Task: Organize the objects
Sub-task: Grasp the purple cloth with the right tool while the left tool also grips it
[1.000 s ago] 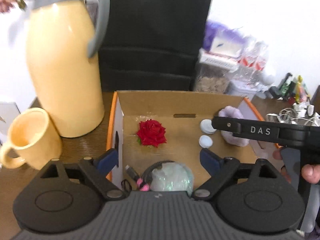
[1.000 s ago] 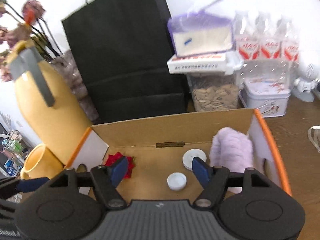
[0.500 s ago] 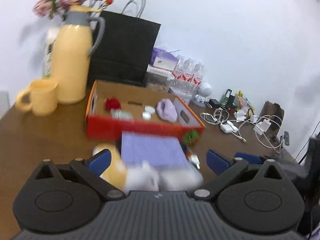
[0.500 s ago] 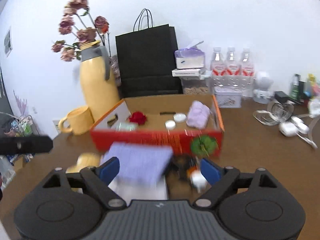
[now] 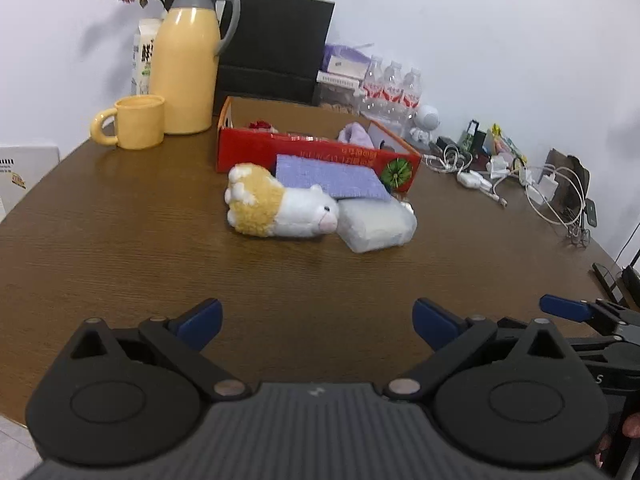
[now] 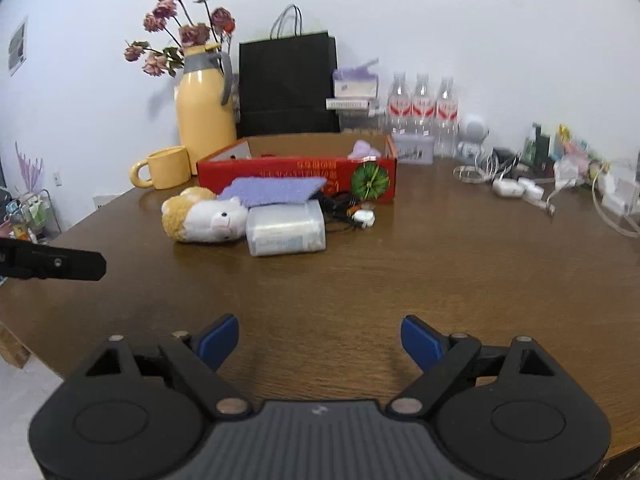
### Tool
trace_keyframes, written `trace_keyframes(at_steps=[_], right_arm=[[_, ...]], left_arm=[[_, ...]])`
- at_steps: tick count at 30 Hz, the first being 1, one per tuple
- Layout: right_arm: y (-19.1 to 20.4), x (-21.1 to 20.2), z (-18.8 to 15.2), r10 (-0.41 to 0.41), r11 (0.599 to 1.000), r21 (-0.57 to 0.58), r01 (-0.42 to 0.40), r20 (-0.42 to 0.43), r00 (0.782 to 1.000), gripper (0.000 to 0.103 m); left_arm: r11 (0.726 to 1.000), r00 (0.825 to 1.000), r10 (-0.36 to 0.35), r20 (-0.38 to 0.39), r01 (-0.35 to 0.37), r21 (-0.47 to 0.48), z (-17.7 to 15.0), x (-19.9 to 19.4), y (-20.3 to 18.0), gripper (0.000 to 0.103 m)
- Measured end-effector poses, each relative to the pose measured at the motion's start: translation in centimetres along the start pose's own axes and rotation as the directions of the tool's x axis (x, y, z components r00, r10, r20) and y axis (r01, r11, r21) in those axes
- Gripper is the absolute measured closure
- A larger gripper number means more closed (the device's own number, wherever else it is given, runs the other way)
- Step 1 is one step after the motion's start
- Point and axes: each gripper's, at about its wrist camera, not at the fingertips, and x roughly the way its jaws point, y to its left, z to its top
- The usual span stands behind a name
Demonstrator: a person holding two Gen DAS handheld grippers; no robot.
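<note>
Both grippers hang low over the near edge of the brown bench (image 5: pixel 120 240), well apart from everything to be sorted. The left gripper (image 5: pixel 316 320) has its jaws spread wide with only bare wood between them; the right gripper (image 6: pixel 320 334) likewise stands with jaws apart and empty. Held back like this, both cameras take in the whole pile, which suits choosing what to pick next.

The red box (image 5: pixel 312 152) sits toward the back of the bench, open at the top, so things can be dropped in from above. It already holds a red flower (image 5: pixel 260 124) at the left end and a lilac fluffy thing (image 5: pixel 354 136) at the right, so the sorting seems partly done.

Just in front of the box lie the loose things. A plush toy (image 5: pixel 276 208) lies on its side, touching a clear plastic packet (image 5: pixel 376 222) at its right. A purple cloth (image 5: pixel 332 178) leans against the box's front wall and rests over the packet, so it probably has to come off first. In the right wrist view a tangle of black cable with a white plug (image 6: pixel 352 212) lies beside the packet, close to the box.

The yellow jug (image 5: pixel 184 68) and yellow mug (image 5: pixel 136 126) stand left of the box, out of the way, and chargers and cords (image 5: pixel 500 176) clutter the far right.
</note>
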Motion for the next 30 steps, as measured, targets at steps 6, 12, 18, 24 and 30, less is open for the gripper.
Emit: trace_keyframes(at_steps=[6,12,18,24,30], right_arm=[[-0.4,-0.2,0.7,0.033,0.999,0.037,-0.035,0.052,0.998,0.018],[-2.0,4.2,3.8,0.064,0.993,0.097,-0.066,0.020,0.998,0.033],[-3.8,11.6,9.3,0.119,0.979,0.161,-0.126,0.051,0.992,0.053],[-3.8,20.8,12.0,0.161,0.966,0.212,-0.151,-0.029,0.987,0.066],[-3.3,23.3,11.9,0.170,0.956,0.248,-0.155,-0.041,0.985,0.099]], left_arm=[[1.000,0.999,0.020,0.041,-0.020,0.000,1.0,1.0,-0.1,0.000],[0.990,0.992,-0.015,0.127,-0.003,0.138,6.8,6.4,-0.3,0.009],[0.995,0.996,-0.075,-0.038,0.078,0.065,13.2,17.0,2.1,0.029],[0.996,0.983,-0.082,-0.167,0.077,-0.037,14.3,23.3,4.7,0.052],[0.999,0.988,-0.026,-0.150,0.021,-0.035,14.3,22.3,4.5,0.093]])
